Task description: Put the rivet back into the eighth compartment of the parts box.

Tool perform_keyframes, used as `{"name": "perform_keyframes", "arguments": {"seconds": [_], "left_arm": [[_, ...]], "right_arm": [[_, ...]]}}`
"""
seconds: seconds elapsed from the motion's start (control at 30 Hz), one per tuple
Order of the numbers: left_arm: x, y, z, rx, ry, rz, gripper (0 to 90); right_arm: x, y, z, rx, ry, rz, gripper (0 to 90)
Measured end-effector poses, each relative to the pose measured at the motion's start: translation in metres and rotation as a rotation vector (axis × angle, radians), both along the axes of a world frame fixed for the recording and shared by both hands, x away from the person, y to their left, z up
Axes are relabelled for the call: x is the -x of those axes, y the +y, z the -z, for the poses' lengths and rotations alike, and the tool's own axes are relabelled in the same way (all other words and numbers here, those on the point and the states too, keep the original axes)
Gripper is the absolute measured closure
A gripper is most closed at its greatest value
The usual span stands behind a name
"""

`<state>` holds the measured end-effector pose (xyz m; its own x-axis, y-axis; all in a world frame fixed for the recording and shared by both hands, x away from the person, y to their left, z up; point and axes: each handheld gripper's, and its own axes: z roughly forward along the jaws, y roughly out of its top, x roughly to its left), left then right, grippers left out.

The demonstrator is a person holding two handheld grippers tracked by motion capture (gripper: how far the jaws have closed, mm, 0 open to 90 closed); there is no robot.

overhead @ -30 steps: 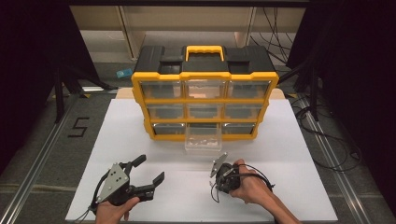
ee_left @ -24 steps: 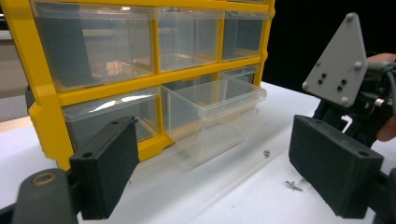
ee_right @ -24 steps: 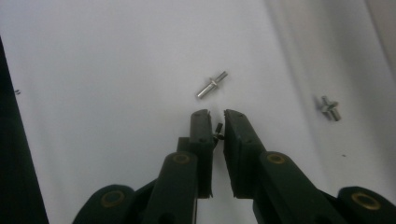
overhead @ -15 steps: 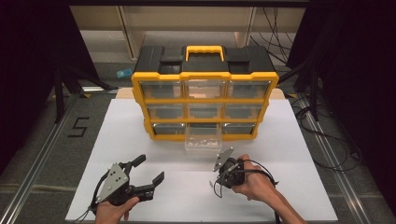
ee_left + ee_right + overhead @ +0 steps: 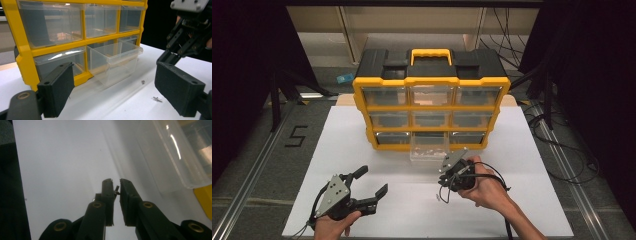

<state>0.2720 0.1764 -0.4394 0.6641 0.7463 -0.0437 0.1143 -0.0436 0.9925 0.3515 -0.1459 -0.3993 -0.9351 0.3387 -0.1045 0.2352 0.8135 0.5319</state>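
Beside the pulled-out drawer (image 5: pixel 428 148), the right gripper (image 5: pixel 115 187) pinches a small screw (image 5: pixel 117 190), not yet dropped in, while two screws (image 5: pixel 157 99) remain on the table and the left gripper (image 5: pixel 371 181) waits spread.

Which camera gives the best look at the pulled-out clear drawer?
The left gripper view: the clear drawer sits close, open top and front lip plain, jutting from the organizer. The high view shows it small; the right gripper view catches a blurred part.
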Motion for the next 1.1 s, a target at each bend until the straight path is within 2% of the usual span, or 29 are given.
{"name": "perform_keyframes", "arguments": {"seconds": [0.23, 0.27, 0.3, 0.37, 0.53, 0.8, 1.1], "left_arm": [[0.0, 0.0, 0.0, 0.0, -0.003, 0.0, 16.0], [0.0, 0.0, 0.0, -0.001, -0.001, 0.001, 16.0], [-0.002, 0.0, 0.001, 0.007, -0.014, 0.01, 16.0], [0.0, 0.0, 0.0, -0.001, -0.002, -0.001, 16.0], [0.0, 0.0, 0.0, 0.0, -0.002, -0.001, 16.0], [0.0, 0.0, 0.0, -0.002, -0.006, 0.001, 16.0], [0.0, 0.0, 0.0, 0.001, -0.006, 0.0, 16.0]], "right_arm": [[-0.004, 0.002, -0.017, -0.049, -0.035, 0.012, 82.1], [-0.005, 0.003, -0.023, -0.065, -0.052, 0.013, 82.1], [-0.005, 0.003, -0.023, -0.065, -0.052, 0.013, 82.1], [-0.007, 0.004, -0.027, -0.079, -0.062, 0.014, 82.1], [-0.01, 0.008, -0.036, -0.103, -0.093, 0.009, 82.1], [-0.018, 0.009, -0.044, -0.141, -0.109, 0.03, 82.1], [-0.034, 0.009, -0.05, -0.174, -0.146, 0.056, 82.1]]}}
